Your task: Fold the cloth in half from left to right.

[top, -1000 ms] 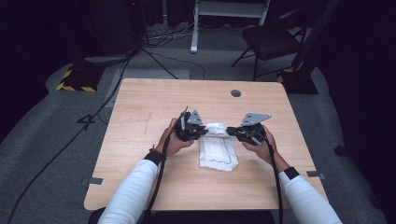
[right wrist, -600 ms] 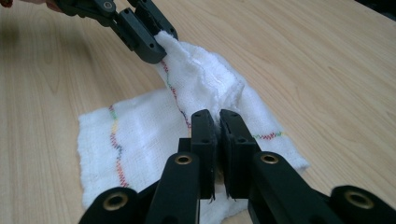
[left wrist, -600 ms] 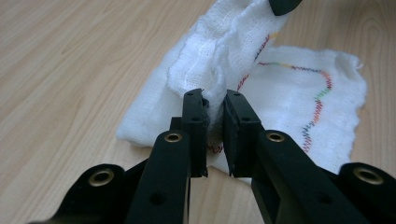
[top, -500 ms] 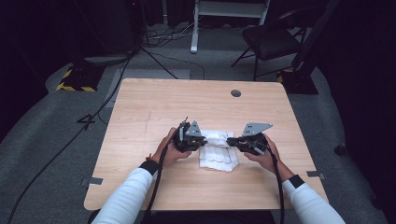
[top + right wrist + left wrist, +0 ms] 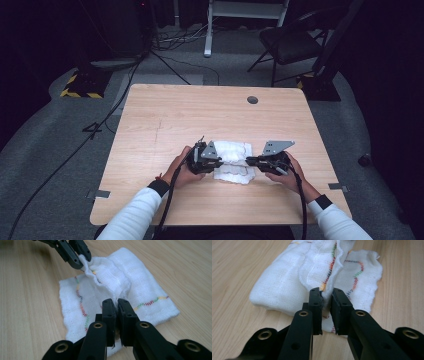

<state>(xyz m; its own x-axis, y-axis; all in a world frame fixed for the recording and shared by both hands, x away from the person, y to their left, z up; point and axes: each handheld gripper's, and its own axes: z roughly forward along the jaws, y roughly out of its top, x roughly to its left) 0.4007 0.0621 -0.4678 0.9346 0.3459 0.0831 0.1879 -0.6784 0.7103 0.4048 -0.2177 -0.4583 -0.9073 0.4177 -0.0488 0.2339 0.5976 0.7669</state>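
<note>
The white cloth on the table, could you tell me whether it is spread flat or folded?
Partly folded: the white cloth lies doubled, a ridge pinched up by both hand-held grippers.

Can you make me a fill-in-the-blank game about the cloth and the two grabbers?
1. The white cloth lies on a table made of ____.
2. The left gripper has its jaws closed on the ____.
3. The cloth's zigzag stitching is ____, not one colour.
4. The right gripper is ____ on the cloth too.

Missing words: wood; cloth; many-coloured; shut
</note>
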